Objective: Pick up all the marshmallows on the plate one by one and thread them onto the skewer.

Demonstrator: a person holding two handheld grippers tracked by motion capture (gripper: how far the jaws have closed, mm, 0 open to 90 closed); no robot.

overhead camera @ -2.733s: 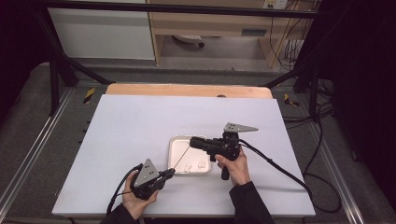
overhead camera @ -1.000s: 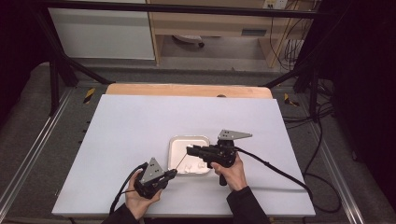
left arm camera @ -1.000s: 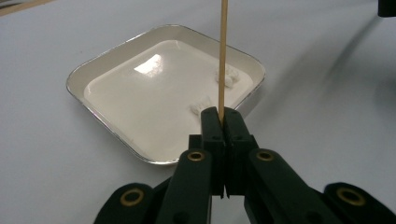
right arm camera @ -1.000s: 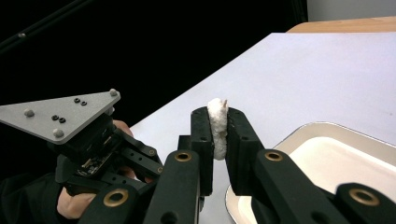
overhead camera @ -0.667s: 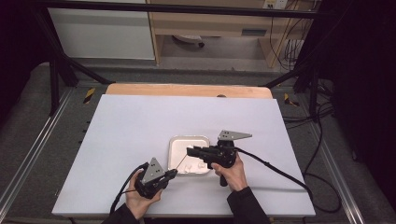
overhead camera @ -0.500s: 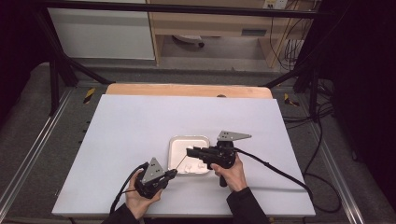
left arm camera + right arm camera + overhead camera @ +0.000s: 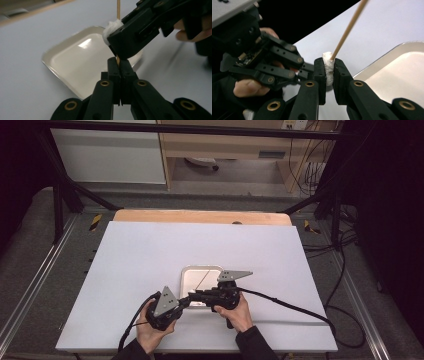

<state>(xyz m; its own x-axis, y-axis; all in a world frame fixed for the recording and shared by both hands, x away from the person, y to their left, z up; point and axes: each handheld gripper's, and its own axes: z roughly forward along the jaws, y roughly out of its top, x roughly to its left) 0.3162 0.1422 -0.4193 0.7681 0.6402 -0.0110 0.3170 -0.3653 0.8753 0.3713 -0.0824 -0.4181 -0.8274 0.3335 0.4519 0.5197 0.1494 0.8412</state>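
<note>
Right gripper view: right gripper (image 7: 329, 72) clamps cotton wad (image 7: 327, 65); left gripper (image 7: 119, 68) pinches stick (image 7: 118, 10) over bare tray (image 7: 75, 57).

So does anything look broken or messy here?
Nothing looks broken or spilled. The left tool pinches a thin wooden stick, and the right tool squeezes the white cotton wad on it, beside the white tray, which sits flat.

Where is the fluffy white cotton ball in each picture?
High view: too small to tell; it sits where the two grippers meet, at the near edge of the white tray.
Left gripper view: the cotton ball is upper middle, on the wooden stick, pinched by the right gripper.
Right gripper view: the cotton ball is in the middle, between the jaws.
Shared landmark: the white tray.
</note>
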